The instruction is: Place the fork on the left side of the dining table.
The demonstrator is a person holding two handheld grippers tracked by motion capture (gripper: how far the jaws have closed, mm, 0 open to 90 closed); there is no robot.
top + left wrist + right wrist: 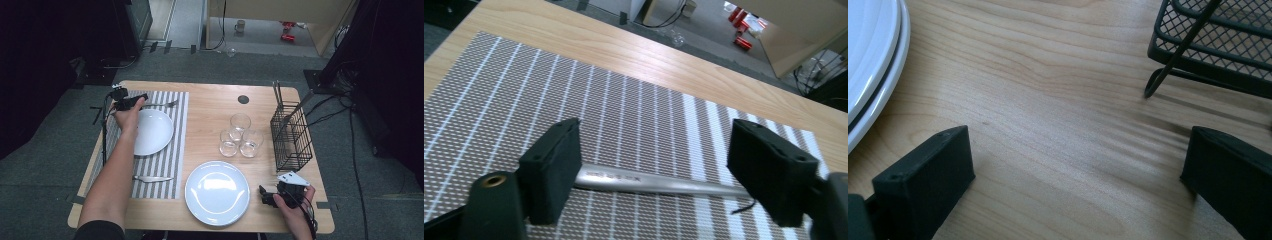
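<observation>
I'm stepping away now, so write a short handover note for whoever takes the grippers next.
Left gripper: jaws open, straddling the fork handle on the striped placemat, not gripping it.
Right gripper: jaws open, holding nothing, over bare table between the near plate and wire basket.
Done: plate, knife and fork lie on the placemat.
Left, probably: three glasses and the near plate.

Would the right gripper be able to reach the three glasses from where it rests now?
Probably yes. The right gripper is open over bare table, and nothing stands between it and the glasses; the wire basket sits off to the side.
</observation>
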